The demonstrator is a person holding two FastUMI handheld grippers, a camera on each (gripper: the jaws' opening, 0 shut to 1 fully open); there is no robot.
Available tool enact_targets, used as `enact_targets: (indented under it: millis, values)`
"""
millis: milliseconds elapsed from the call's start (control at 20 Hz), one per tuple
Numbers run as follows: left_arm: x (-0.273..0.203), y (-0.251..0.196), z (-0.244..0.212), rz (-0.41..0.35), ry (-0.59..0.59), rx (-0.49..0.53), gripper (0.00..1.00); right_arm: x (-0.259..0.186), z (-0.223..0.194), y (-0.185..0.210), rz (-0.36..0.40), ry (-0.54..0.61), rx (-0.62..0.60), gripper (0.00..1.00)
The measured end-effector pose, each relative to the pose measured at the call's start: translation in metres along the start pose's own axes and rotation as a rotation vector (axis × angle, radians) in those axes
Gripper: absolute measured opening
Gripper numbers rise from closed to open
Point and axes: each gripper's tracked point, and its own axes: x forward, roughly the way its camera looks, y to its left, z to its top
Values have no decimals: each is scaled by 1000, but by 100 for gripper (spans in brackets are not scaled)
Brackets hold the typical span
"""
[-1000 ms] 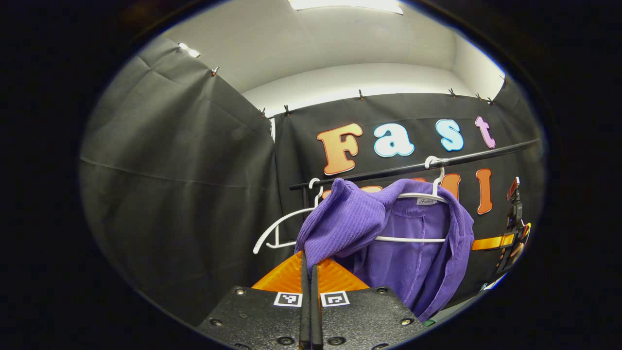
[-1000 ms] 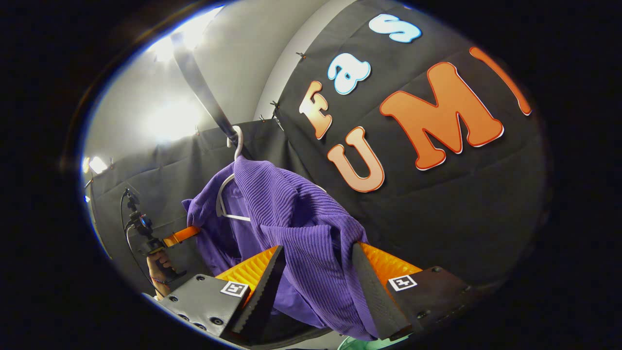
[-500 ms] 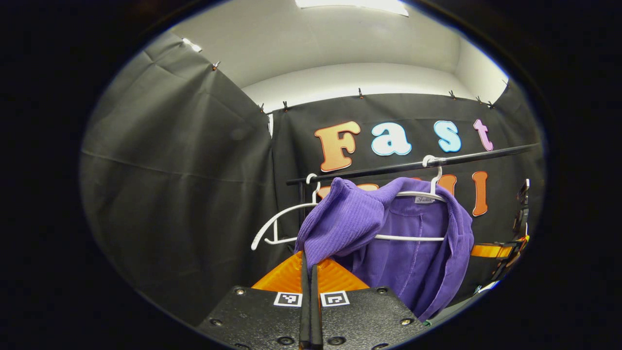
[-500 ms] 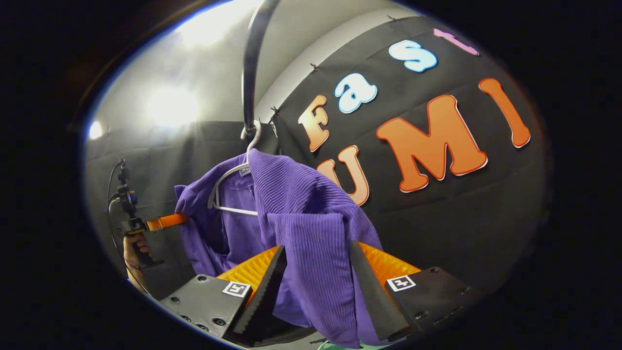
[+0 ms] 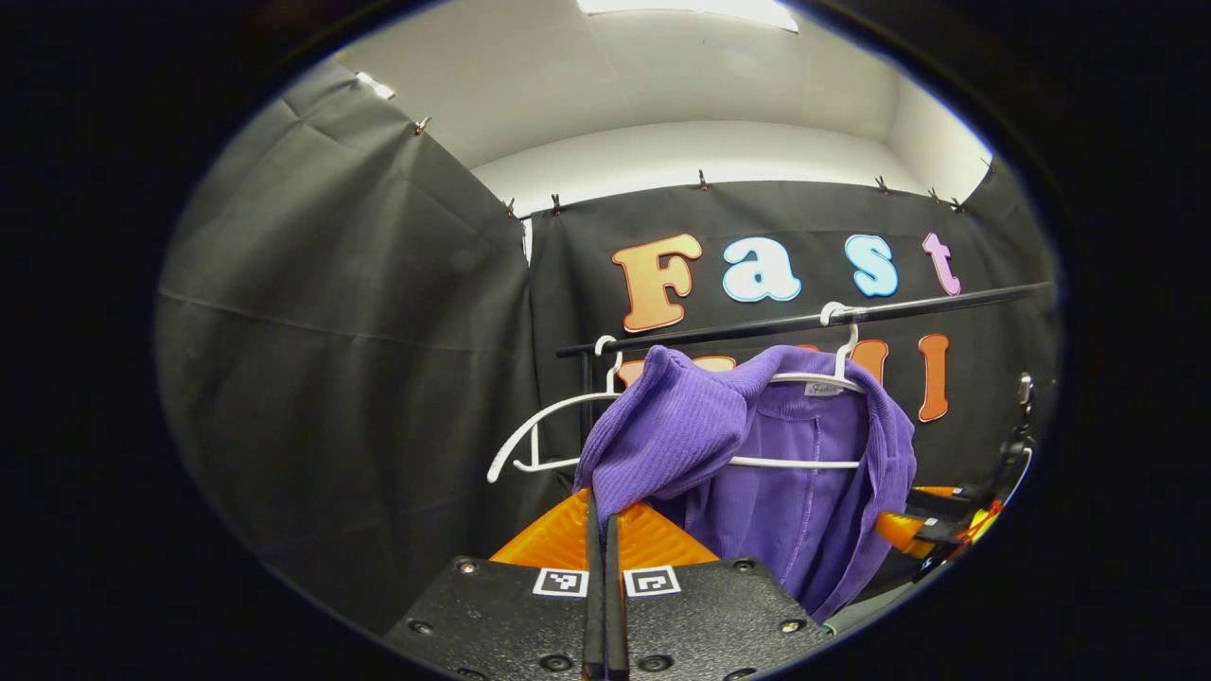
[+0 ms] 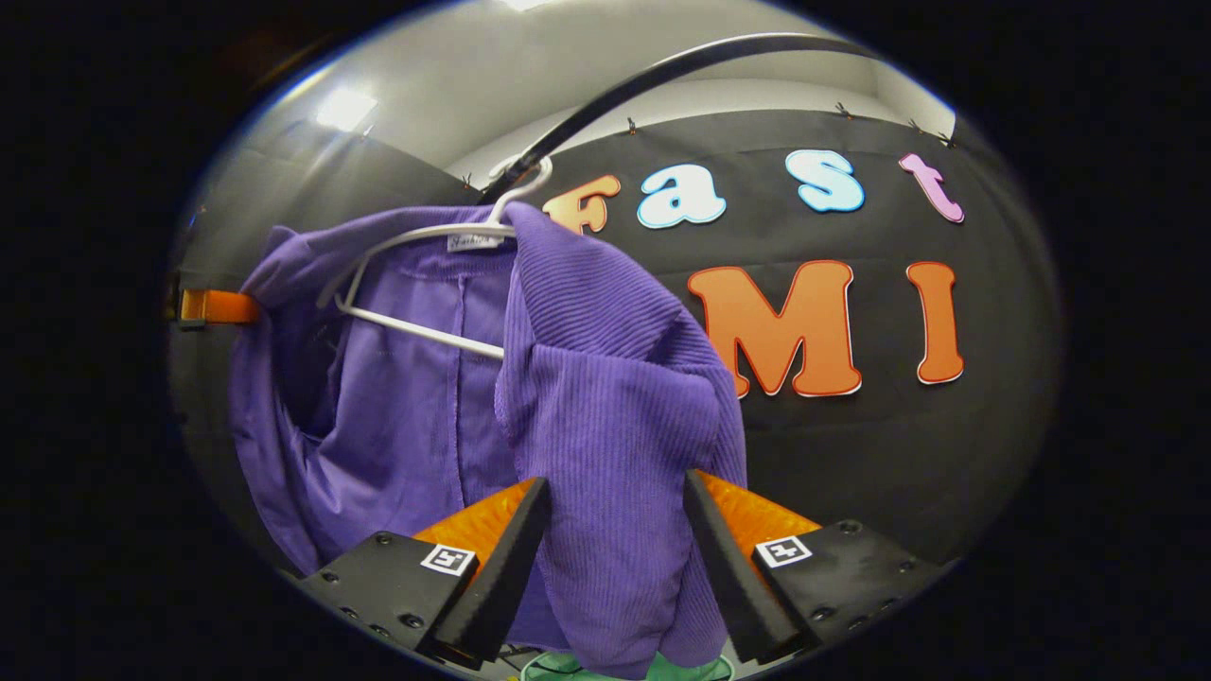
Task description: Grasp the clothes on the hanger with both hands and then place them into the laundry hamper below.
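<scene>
left gripper (image 5: 602,515) pointing forward and a little upward, fingers pressed together with only a hairline seam between them, tips pinching a fold of the purple garment (image 5: 757,454); seen far off at the left edge of the right gripper view (image 6: 203,307), poking into the cloth. right gripper (image 6: 610,492) tilted upward, fingers (image 6: 501,558) spread wide with a hanging fold of the garment between them, neither finger clearly pressing on it; seen low at the right edge of the left gripper view (image 5: 932,530), just beside the garment's hem.
</scene>
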Motion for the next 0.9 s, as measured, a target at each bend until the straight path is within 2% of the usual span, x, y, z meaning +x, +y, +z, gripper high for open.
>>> enact_targets:
  millis: [150,250,400,600,800,900]
  values:
    - [2,3,4,8,-8,14,1,18,-6,-1,22,37,107,39]
    - [5,6,8,23,-22,28,1,20,2,-3,91,51,192,8]
    - [11,13,22,57,-76,49,1,16,27,-26,175,47,295,8]
    - [28,28,44,75,-149,35,1,7,87,-66,298,-7,483,7]
    - [58,48,55,107,-185,15,1,10,138,-101,342,-61,561,7]
    - [68,48,44,112,-156,17,1,16,158,-118,328,-90,597,7]
